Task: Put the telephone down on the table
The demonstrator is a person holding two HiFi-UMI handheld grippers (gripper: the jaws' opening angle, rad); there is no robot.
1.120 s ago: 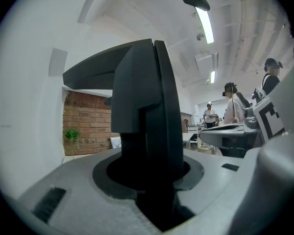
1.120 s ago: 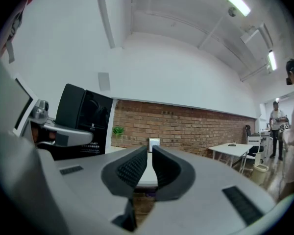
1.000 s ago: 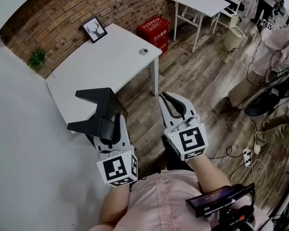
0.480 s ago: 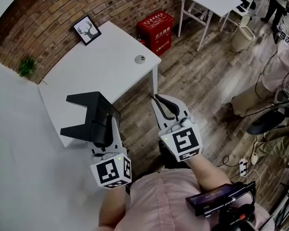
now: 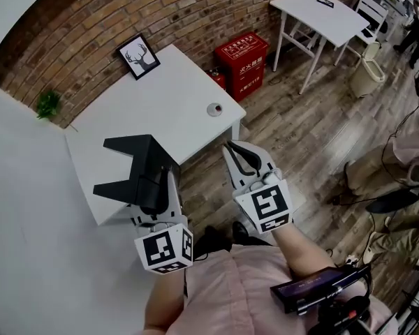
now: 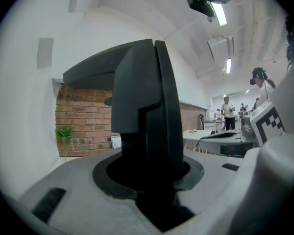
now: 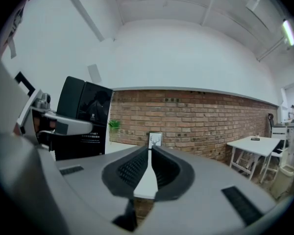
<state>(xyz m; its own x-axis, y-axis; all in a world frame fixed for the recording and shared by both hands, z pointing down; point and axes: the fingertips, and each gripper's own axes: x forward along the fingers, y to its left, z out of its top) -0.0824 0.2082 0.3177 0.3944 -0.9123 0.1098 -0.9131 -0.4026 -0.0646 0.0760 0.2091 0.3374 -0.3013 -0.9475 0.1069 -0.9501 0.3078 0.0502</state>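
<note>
Left hand-held gripper (image 5: 156, 185) clamps the telephone (image 5: 134, 160) (right hand-held gripper (image 5: 239, 152) closed, empty).

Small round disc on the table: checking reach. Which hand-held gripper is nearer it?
Right. The right hand-held gripper hangs off the table corner by the disc; the left hand-held gripper, holding the telephone, is farther, at the near edge.
</note>
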